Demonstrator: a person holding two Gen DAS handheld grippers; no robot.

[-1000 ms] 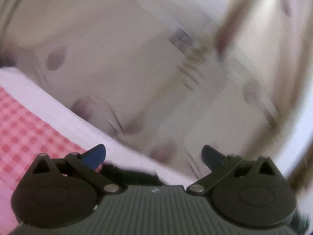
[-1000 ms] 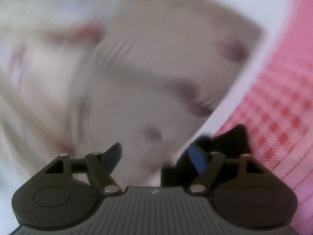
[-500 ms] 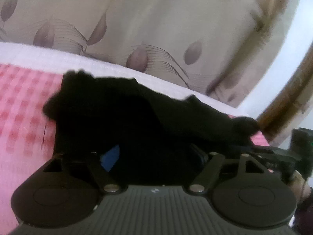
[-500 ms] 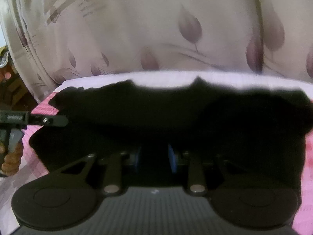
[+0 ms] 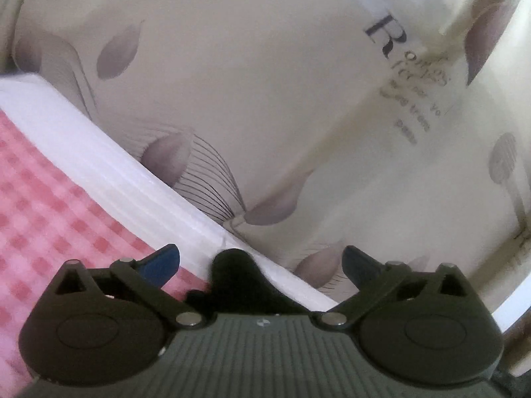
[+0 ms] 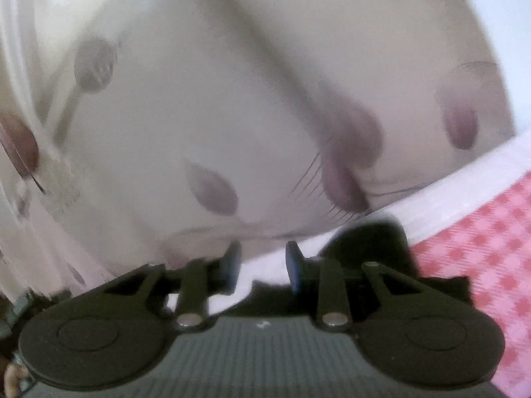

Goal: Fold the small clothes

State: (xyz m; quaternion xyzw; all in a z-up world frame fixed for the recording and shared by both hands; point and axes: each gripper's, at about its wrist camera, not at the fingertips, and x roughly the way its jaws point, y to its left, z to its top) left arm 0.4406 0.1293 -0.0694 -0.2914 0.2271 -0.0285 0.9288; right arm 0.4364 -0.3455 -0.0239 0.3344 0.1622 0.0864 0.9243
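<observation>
On the checked cloth (image 5: pixel 59 219) we've just dropped the black garment (image 5: pixel 235 275): left gripper (image 5: pixel 260 260) opening wide, empty; right gripper (image 6: pixel 262 265) part-closed, empty — regrasp next.

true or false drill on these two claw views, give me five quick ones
1. The cloth on the surface is pink checked. True.
2. The left claw is clamped on the garment. False: its jaws are opening, and the garment lies low between them, clear of the pads.
3. The curtain bears leaf shapes. True.
4. The garment is white. False: it is black.
5. The right claw stands wider than the left. False: its pads stand much closer together.
</observation>
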